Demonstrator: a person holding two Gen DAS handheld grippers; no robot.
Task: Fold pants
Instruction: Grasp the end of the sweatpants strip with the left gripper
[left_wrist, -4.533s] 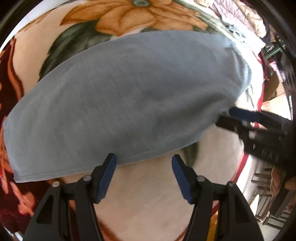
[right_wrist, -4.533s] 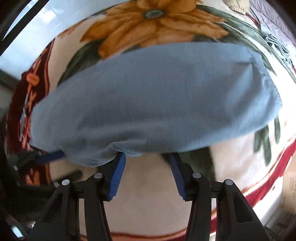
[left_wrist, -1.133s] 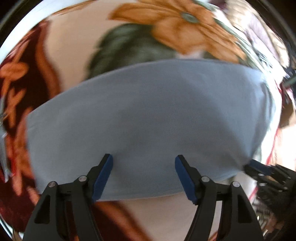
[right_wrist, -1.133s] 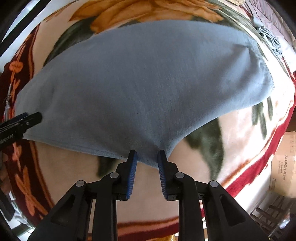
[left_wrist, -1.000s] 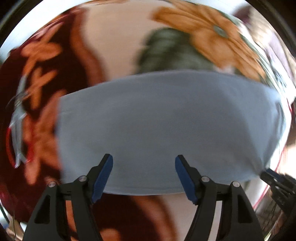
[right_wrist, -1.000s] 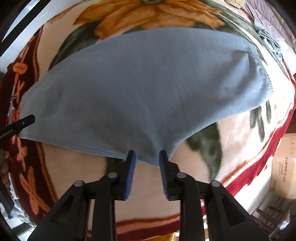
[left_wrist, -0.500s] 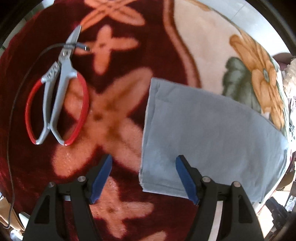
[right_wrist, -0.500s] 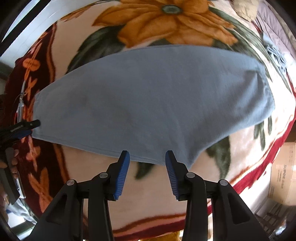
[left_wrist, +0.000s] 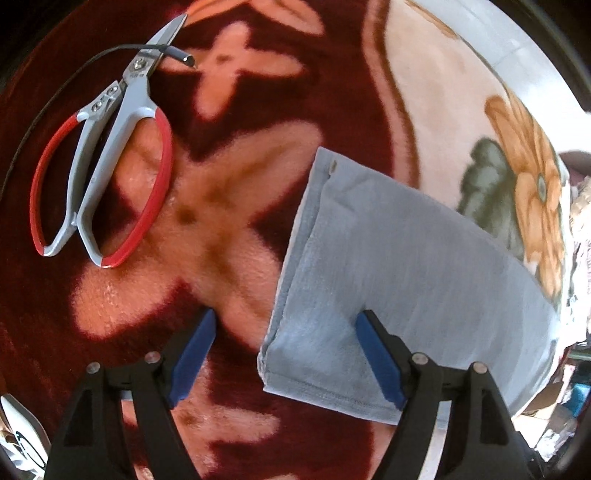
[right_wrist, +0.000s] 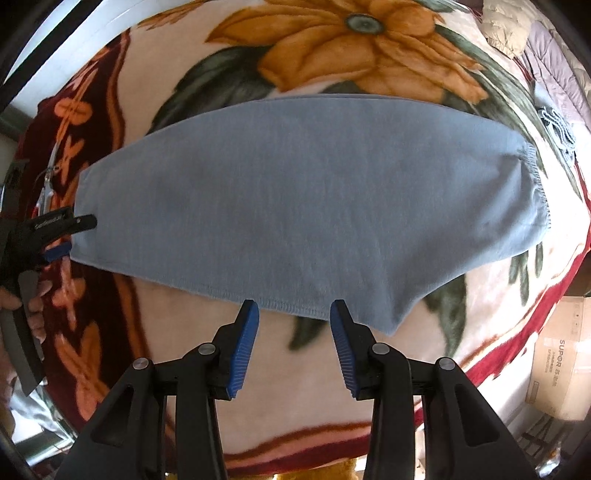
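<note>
Pale blue pants (right_wrist: 295, 206) folded flat on a floral blanket (right_wrist: 332, 55), far end cut off in left view. Left tongs (left_wrist: 284, 354) opening astride hem corner, gripping nothing. Right tongs (right_wrist: 293, 332) parted, empty, above seam edge. Scissors (left_wrist: 107, 162) nearby, cord's end out of frame.

I read this as a home, likely a bedroom. Under my claws lies a plush floral blanket (right_wrist: 354, 48); past its far right corner are heaped quilts (right_wrist: 532, 37). Right of my right claw stands 1 SUPOR carton (right_wrist: 557, 373); far left of my left claw lie red-handled scissors (left_wrist: 99, 162).
</note>
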